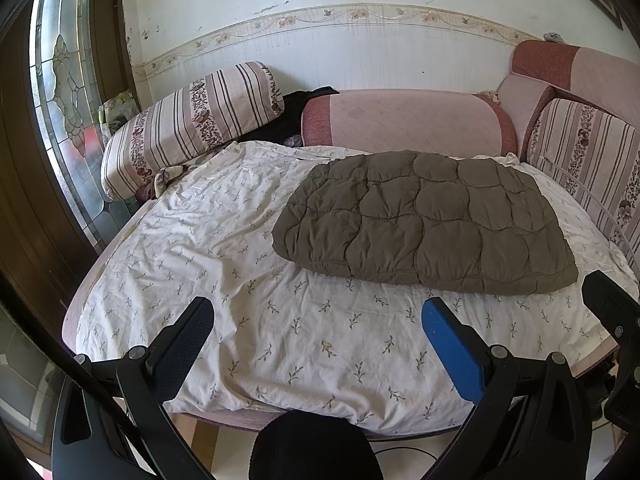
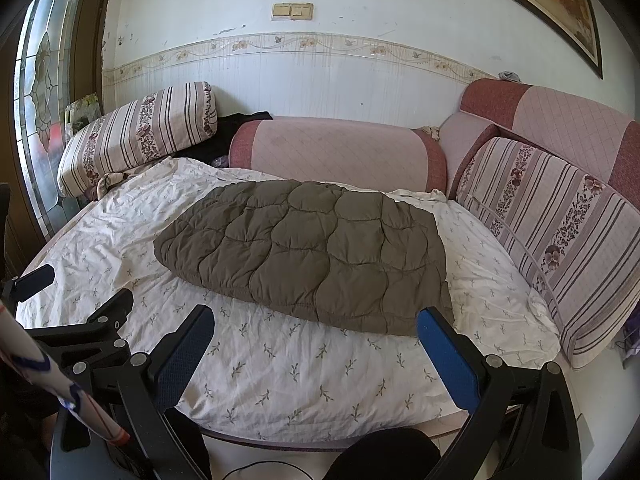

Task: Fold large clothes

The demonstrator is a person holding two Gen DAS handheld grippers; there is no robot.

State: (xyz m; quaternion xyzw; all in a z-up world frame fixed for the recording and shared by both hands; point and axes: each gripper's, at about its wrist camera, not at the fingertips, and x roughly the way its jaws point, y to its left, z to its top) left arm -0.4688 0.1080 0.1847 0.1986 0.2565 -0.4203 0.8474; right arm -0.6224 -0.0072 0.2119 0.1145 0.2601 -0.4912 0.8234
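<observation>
Quilted olive jacket (image 1: 424, 220) lying flat, compactly folded, mid-bed on floral sheet (image 1: 248, 320), nearer the striped cushion (image 2: 560, 240) side. Left gripper (image 1: 318, 320) and right gripper (image 2: 316, 328) both spread wide, gripping nothing, clear of fabric. Advisable: approach near hem low, pinch both corners evenly, lift together to avoid bunching.

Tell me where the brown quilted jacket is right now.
The brown quilted jacket lies folded on the floral sheet, right of centre in the left wrist view, just before the pink sofa cushion; both grippers hang open, short of it.
</observation>
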